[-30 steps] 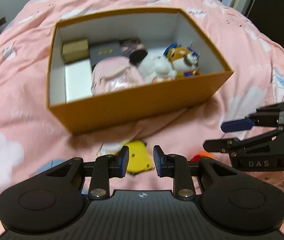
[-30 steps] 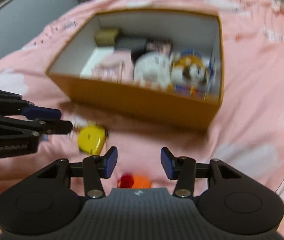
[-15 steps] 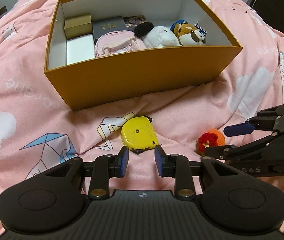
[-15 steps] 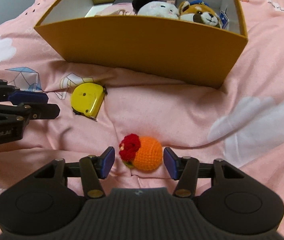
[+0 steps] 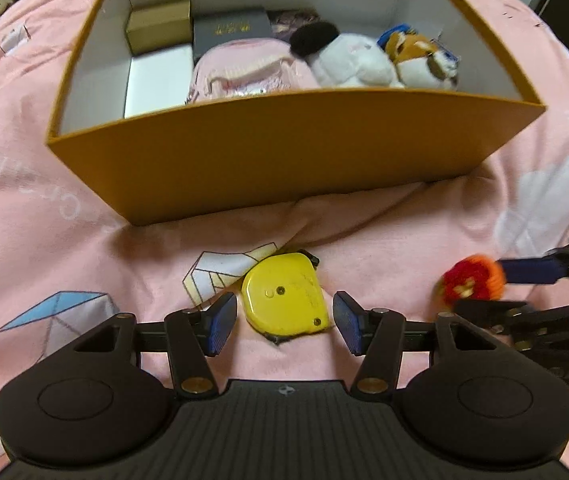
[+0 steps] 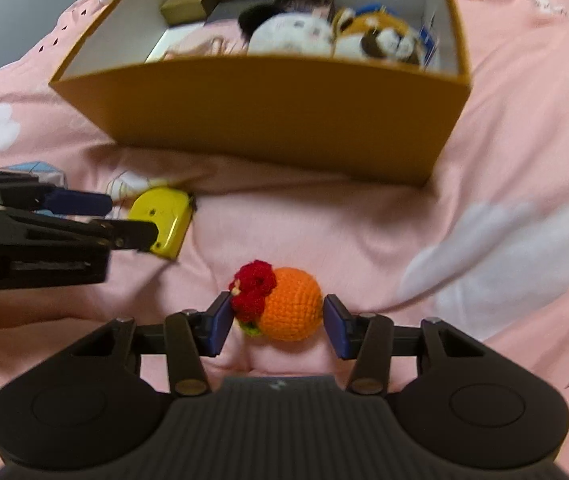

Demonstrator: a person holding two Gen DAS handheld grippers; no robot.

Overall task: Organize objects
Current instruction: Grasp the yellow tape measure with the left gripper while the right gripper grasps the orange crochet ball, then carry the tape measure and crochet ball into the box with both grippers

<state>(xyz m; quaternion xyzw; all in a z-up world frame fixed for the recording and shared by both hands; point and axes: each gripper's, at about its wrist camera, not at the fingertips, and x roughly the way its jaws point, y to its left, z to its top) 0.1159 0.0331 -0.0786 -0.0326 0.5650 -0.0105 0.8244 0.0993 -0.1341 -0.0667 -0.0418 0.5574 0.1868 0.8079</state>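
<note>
Tape measure (image 5: 283, 295) lies between the left gripper (image 5: 284, 322)'s opening, untouching jaws; crocheted ball (image 6: 280, 304) sits between the right gripper (image 6: 278, 322)'s closing jaws, not clearly pinched. Orange box (image 5: 284, 148) stands just beyond on pink bedding (image 5: 44, 220).

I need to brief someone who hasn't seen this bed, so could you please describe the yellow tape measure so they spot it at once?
Find the large orange-brown box on the pink bedspread. On the bedding just in front of its near wall lies the tape measure. It is flat, hard and bright yellow, unlike the round orange-and-red crocheted ball beside it.
</note>
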